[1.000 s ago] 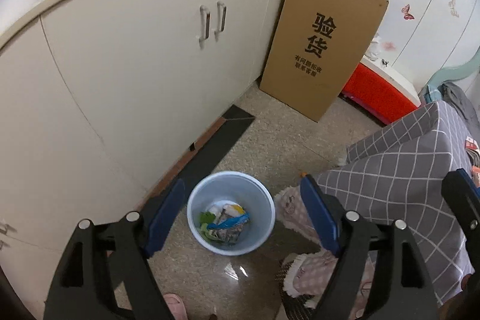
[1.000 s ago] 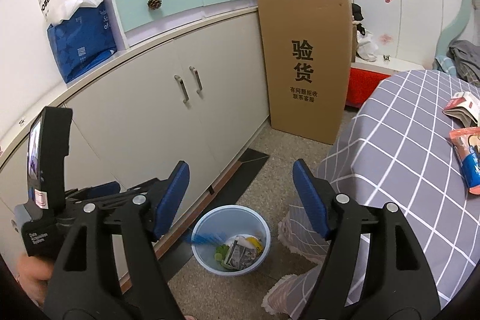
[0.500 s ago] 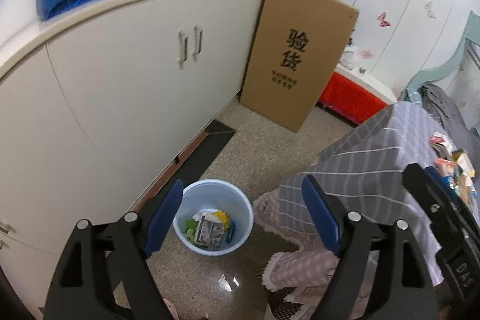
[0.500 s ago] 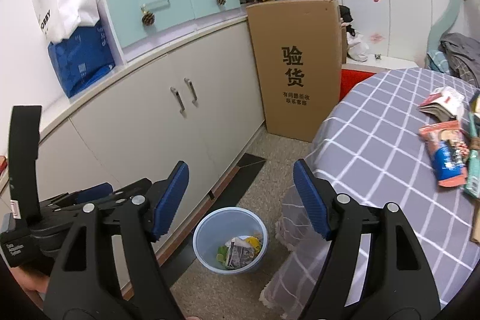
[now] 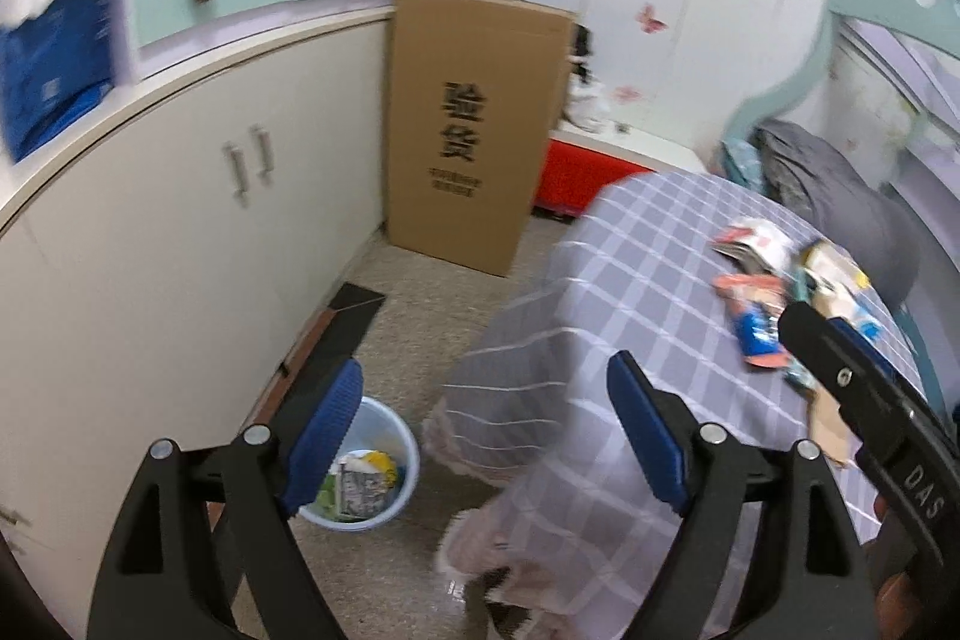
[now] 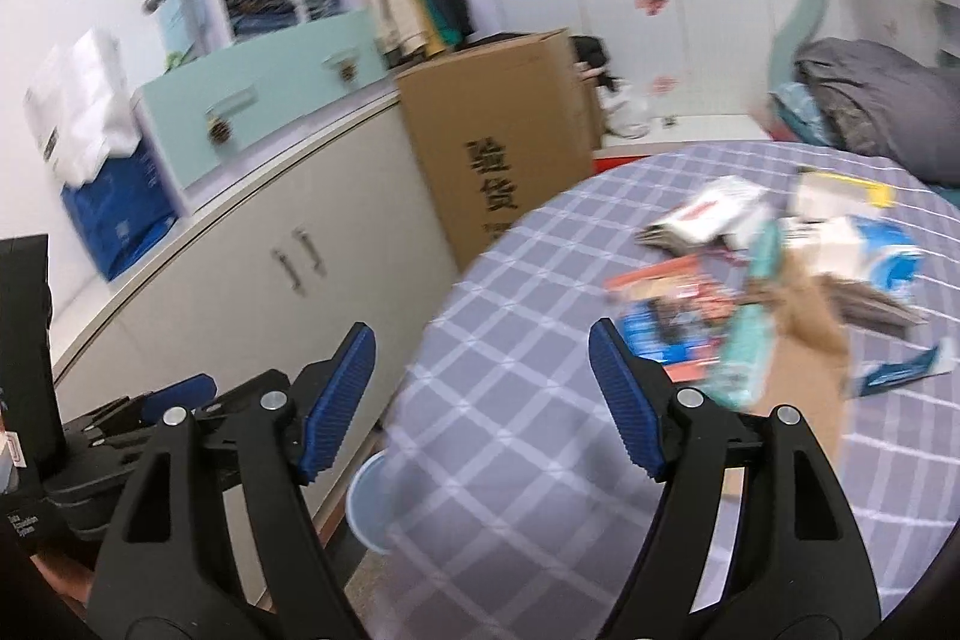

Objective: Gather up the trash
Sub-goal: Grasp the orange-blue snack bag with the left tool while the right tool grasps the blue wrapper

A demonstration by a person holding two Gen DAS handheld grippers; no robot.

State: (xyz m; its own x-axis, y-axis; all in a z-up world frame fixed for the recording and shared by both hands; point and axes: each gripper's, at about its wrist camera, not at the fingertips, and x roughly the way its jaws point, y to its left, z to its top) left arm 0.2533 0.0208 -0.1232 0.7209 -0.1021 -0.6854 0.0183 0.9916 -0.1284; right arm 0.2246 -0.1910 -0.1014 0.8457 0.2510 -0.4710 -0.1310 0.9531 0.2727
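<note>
A pale blue bin (image 5: pixel 384 484) on the floor holds several wrappers; its rim also shows in the right wrist view (image 6: pixel 367 496), half hidden by the tablecloth. Several wrappers and packets lie on the round table: an orange-and-blue packet (image 6: pixel 672 316) (image 5: pixel 753 316), a teal wrapper (image 6: pixel 750 334), a white-and-red pack (image 6: pixel 702 217), a brown paper piece (image 6: pixel 804 376). My left gripper (image 5: pixel 486 436) is open and empty, above the floor between bin and table. My right gripper (image 6: pixel 480 394) is open and empty, over the table's left edge, short of the packets.
The table has a grey checked cloth (image 6: pixel 540 400). White cabinets (image 5: pixel 180 232) run along the left. A tall cardboard box (image 5: pixel 474 130) leans at their far end. A red-sided bench (image 5: pixel 576 172) and a bed with grey bedding (image 6: pixel 870 112) stand behind.
Both grippers have risen and swung right, away from the bin toward the table. The trash on the table has come into view. Both stay open and empty.
</note>
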